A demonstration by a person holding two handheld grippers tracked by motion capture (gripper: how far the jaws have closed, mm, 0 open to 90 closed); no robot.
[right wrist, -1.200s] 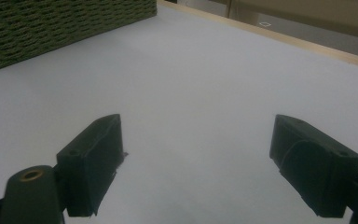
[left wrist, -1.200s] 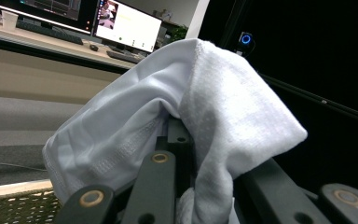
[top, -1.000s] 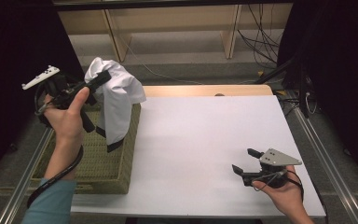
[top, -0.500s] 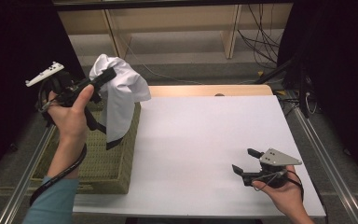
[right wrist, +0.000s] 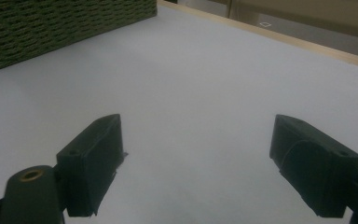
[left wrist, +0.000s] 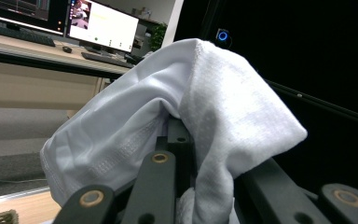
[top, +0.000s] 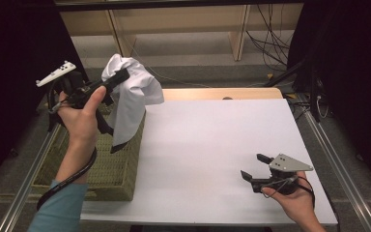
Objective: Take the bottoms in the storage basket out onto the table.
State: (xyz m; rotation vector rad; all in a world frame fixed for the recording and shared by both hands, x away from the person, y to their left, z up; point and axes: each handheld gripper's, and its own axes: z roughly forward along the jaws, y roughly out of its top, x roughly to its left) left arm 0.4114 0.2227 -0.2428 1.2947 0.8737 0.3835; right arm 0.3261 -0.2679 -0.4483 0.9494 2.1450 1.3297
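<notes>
Two grippers are in your hands at a white bench (top: 212, 145). Your left gripper (top: 118, 77) is raised above the far left corner of the bench, over a green woven basket (top: 111, 169) that sits along the bench's left edge. Its fingers are closed on a white cloth (top: 133, 99), which is bunched at the grip and hangs down in loose folds toward the basket, its lower end showing a dark edge against the basket's inner side. In the left gripper view the cloth (left wrist: 191, 116) drapes over and between the black fingers (left wrist: 156, 186), with a desk and lit monitors (left wrist: 102, 28) far behind. Your left hand (top: 82, 121) wraps the gripper's handle, and a black cable (top: 70, 181) loops down along your teal sleeve (top: 60, 208). Your right gripper (top: 256, 166) rests low at the near right part of the bench, well apart from the cloth, held by your right hand (top: 292, 198). Its fingers (right wrist: 91, 161) stand wide open with bare bench between them, and the basket's woven wall (right wrist: 51, 28) lies beyond them.
</notes>
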